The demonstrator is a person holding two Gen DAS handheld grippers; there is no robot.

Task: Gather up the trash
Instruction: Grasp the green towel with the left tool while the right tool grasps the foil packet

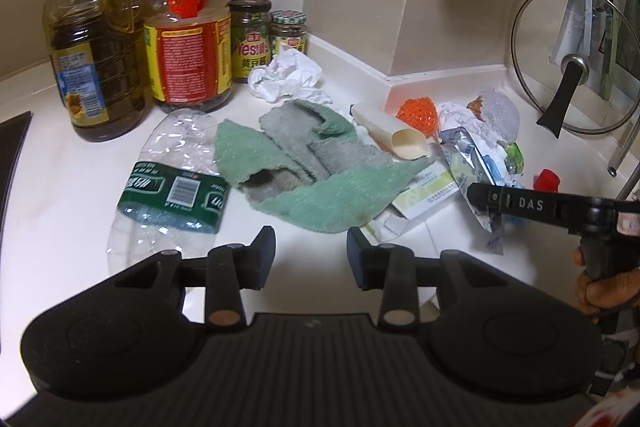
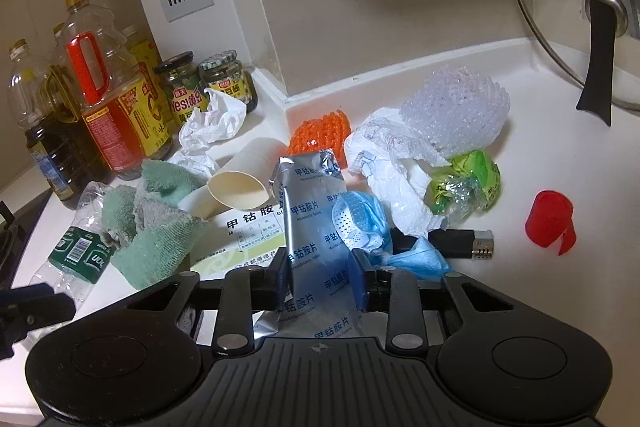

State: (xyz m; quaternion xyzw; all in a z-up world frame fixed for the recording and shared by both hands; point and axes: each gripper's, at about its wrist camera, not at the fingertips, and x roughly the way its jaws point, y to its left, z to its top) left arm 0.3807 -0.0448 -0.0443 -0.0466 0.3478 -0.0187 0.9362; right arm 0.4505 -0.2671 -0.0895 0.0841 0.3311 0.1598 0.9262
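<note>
Silver foil pouch (image 2: 316, 227) stands pinched between the right tool's (image 2: 322, 277) pads, over the cluttered bench (image 2: 560, 307). Grasp step done, I judge; next lift it clear. Left tool (image 1: 311, 254) hangs spread, empty.

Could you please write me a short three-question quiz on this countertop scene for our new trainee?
1. True or false: the right hand-held gripper has a silver foil pouch between its fingers.
2. Which lies nearest the left hand-held gripper? A) crushed plastic bottle B) red cap C) glass pot lid
3. Fill in: the green cloth lies between the bottle and a flattened medicine ____.

Key: 1 true; 2 A; 3 box.
</note>
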